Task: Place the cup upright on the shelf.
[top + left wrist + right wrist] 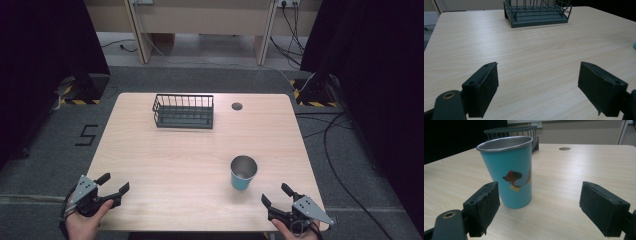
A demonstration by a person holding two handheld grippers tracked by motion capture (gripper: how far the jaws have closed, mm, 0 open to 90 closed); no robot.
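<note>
While both my grippers wait at the near edge of the table (150, 165), nothing is in hand yet. My right gripper (276, 196) stands wide open just near and right of the blue cup (243, 173), which is upright and apart from it. My left gripper (114, 183), also spread open, holds nothing. I judge the reach to be the step; next I must centre the cup between the pads. It bears a cartoon animal (516, 178), no readable writing. The wire basket (183, 110) sits far.

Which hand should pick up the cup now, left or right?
Right. The right tongs are open, near the upright blue cup, facing it. The left tongs are open too, but farther away across bare table.
</note>
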